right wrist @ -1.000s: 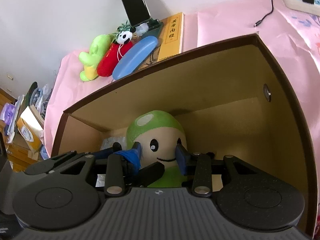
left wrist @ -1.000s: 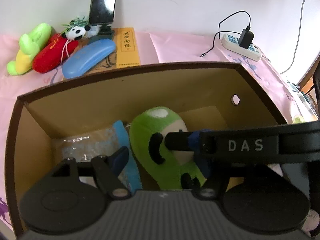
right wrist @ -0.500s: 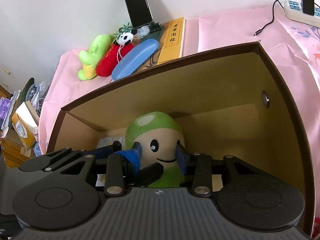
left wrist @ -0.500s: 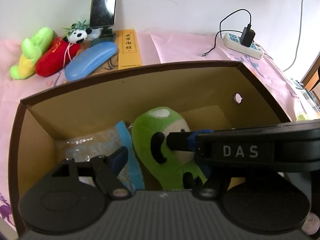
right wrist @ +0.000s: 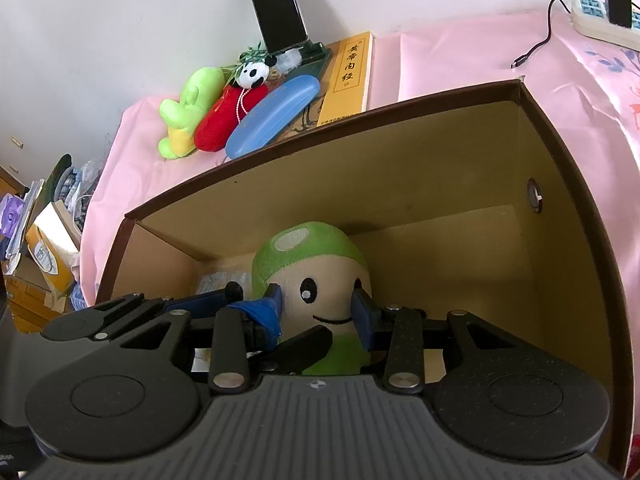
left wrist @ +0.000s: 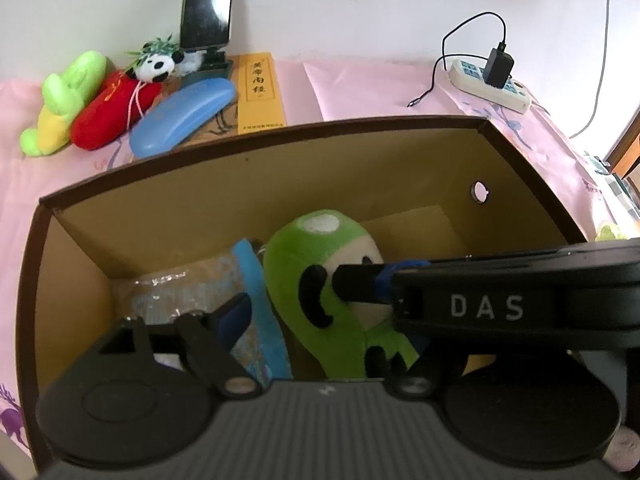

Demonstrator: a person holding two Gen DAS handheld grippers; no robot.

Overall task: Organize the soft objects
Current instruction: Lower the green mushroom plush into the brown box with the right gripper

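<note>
Both wrist views close above the cardboard box [left wrist: 280, 168], angled down inside, sharing the green plush [right wrist: 316, 264]

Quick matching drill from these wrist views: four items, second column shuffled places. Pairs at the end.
1. green mushroom plush
2. blue glasses case
3. power strip
4. phone

A. lying on the pink cloth beside the red plush
B. propped upright against the wall
C. inside the cardboard box, between the right gripper's pads
D. far right of the table, with a charger plugged in

Pairs: 1-C, 2-A, 3-D, 4-B
</note>
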